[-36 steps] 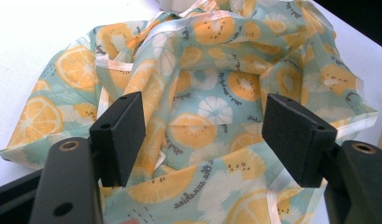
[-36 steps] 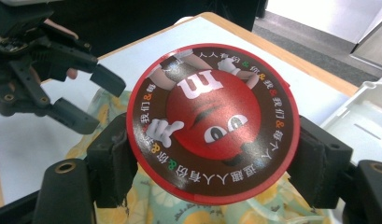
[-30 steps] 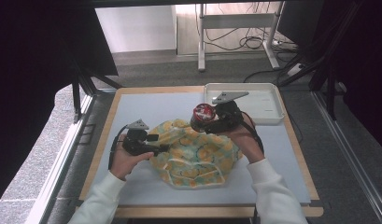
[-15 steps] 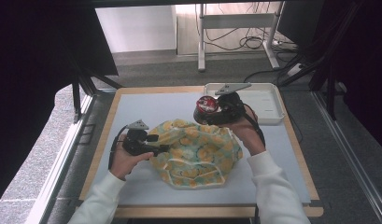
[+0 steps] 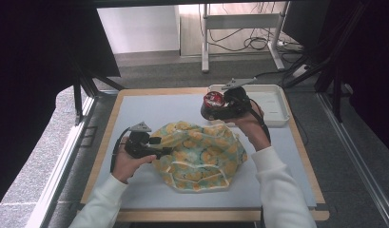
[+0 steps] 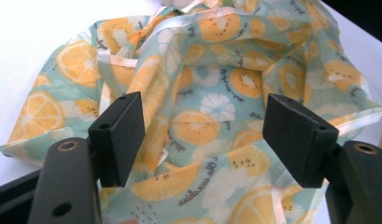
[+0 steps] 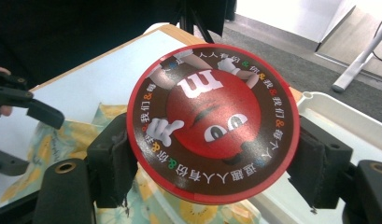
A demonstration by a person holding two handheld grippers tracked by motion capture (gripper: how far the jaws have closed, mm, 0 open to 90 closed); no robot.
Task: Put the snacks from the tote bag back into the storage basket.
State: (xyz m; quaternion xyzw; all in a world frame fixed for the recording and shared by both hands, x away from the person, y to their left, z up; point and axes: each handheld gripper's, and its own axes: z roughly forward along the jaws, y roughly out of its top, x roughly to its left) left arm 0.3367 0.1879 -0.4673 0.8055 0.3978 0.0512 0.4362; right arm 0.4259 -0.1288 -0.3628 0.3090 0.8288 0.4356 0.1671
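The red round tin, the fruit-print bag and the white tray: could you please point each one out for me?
red round tin (image 7: 213, 122), right gripper view, middle of its lid.
fruit-print bag (image 5: 201, 152), high view, middle of the cloth.
white tray (image 5: 277, 102), high view, bare floor.

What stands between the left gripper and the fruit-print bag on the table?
Nothing visible does. In the left gripper view the left gripper is open and the bag lies directly between and beyond its jaws, with no other thing in front. The right gripper holds the red round tin above the bag's far edge, away from that path.
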